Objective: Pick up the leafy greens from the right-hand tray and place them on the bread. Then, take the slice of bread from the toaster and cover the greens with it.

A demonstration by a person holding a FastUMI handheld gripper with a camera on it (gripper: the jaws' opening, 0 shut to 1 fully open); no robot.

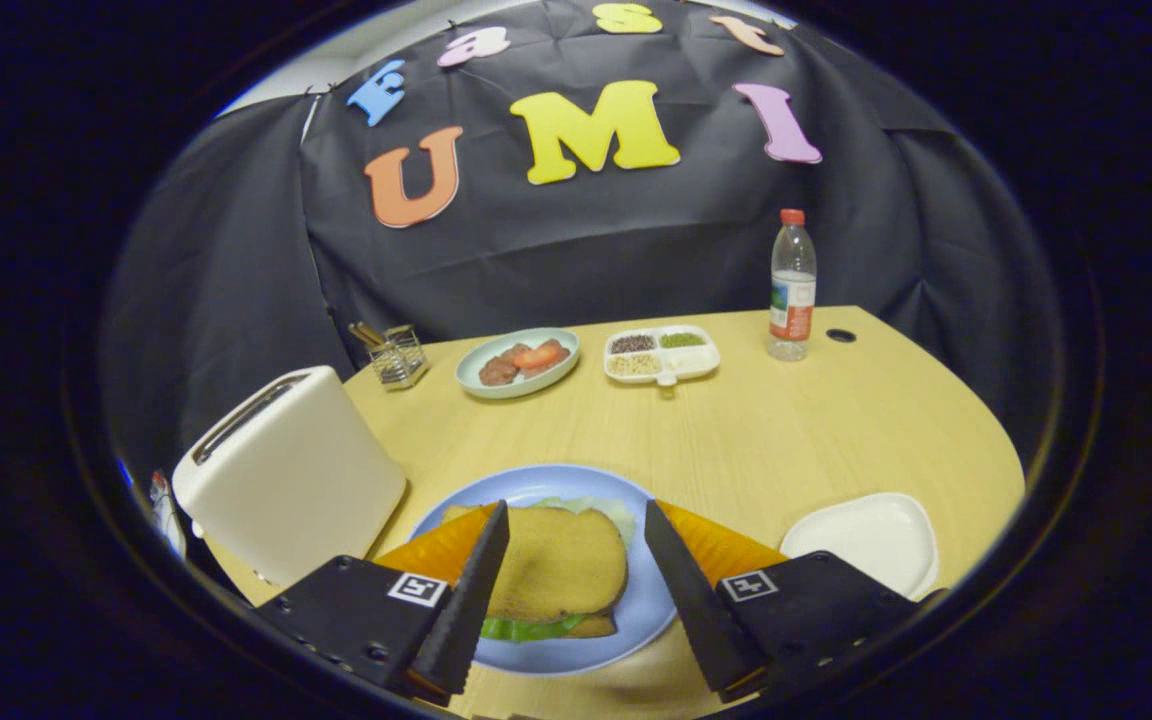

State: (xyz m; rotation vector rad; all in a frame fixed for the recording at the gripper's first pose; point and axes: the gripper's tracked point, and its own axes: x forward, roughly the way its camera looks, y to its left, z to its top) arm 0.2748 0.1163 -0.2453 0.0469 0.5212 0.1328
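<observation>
Two slices of bread are now stacked on the blue plate (536,655), w/ the leafy greens (526,628) showing as a green edge between them at the near side and a paler leaf at the far side. The top slice (556,560) lies flat and covers almost all of the lower slice (596,627), of which just a corner shows. So, as I judge it, both steps are done: greens are on the bread, cover slice is on the greens. The white tray (866,540) on the right holds nothing, and the toaster (286,480) slot, as far as its top can be seen, shows no bread. What is left is only to pull away, I think.

The gripper (576,580) has its fingers apart, one on each side of the sandwich, not pressing on it; nothing is held. Whether the tips touch the plate I cannot tell.

Room for moving: the toaster stands just beside the plate on the left, near the left finger, so a retreat should go up and back, not sideways to the left. On the right the tray sits near the table edge (976,530). Beyond the plate the wooden table top is open up to the green plate w/ food (518,362), the divided dish (661,353), the bottle (792,290) and the small wire holder (398,355), all well apart from the sandwich.
</observation>
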